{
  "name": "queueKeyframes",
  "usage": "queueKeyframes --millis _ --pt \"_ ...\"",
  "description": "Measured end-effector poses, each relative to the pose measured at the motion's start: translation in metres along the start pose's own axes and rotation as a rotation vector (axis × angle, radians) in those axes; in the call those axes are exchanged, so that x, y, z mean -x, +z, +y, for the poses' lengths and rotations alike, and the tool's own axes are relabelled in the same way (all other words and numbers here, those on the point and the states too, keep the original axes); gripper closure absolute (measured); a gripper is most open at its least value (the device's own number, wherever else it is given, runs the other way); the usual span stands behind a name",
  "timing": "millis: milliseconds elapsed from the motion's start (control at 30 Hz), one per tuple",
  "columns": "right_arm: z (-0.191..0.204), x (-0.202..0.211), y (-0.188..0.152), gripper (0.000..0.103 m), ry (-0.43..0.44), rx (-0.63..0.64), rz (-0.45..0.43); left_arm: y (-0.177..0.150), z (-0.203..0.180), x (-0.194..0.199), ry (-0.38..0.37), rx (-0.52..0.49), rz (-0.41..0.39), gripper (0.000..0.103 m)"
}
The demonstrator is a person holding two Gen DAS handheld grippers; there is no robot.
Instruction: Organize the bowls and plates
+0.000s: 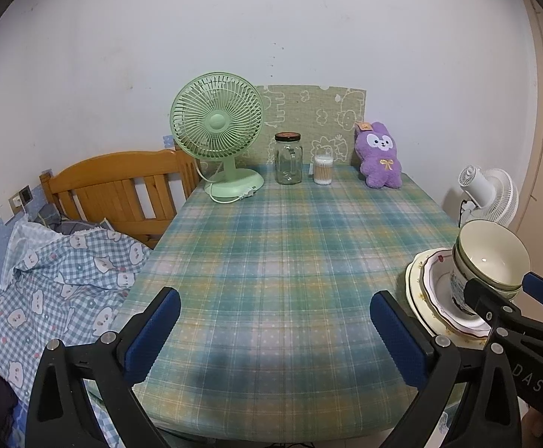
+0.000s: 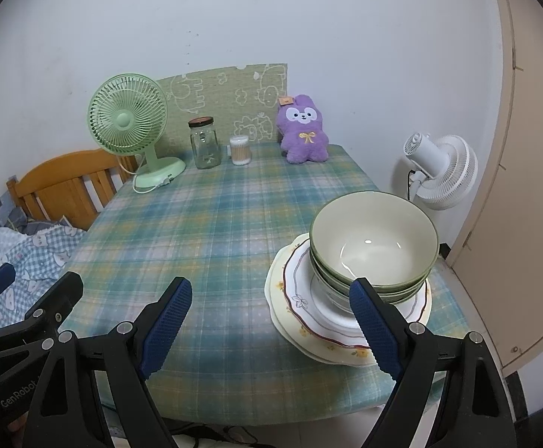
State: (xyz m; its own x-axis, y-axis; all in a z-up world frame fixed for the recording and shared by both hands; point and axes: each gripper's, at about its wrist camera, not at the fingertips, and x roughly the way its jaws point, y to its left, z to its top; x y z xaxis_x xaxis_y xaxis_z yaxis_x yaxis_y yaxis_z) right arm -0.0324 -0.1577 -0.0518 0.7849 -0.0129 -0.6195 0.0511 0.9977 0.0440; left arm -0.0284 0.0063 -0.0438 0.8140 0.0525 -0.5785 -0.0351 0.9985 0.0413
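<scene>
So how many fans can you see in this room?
2: a green fan standing at the table's far left corner beside the glass jar, and a white fan off the table's right side, near the wall.

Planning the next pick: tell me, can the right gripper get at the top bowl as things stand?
Probably yes: the right gripper is open and empty, and the top bowl sits uncovered on the stack just ahead, nothing between them.

bowls: green-rimmed, cream inside, nested upright, empty | plates: white one with red scalloped rim atop larger cream floral one, flat | bowls sit on plates, one stack | stack near right front edge of plaid table
</scene>
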Motion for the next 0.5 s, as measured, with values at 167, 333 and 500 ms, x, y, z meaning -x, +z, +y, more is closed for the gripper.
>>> queueKeyframes --millis 167,333,500 --pt "0.0000 0.0008 0.0006 0.015 -0.002 -0.001 -0.002 0.0002 -0.0006 -0.0001 -0.001 0.000 -0.002 0.000" --pt "0.0003 0.0008 0.0005 0.015 -0.003 -0.001 -0.001 0.0000 -0.0007 0.0001 -0.001 0.000 -0.003 0.000" --pt "0.0001 0.0010 0.0008 0.015 -0.005 -0.001 -0.001 0.0002 -0.0011 -0.0002 -0.002 0.000 -0.001 0.000"
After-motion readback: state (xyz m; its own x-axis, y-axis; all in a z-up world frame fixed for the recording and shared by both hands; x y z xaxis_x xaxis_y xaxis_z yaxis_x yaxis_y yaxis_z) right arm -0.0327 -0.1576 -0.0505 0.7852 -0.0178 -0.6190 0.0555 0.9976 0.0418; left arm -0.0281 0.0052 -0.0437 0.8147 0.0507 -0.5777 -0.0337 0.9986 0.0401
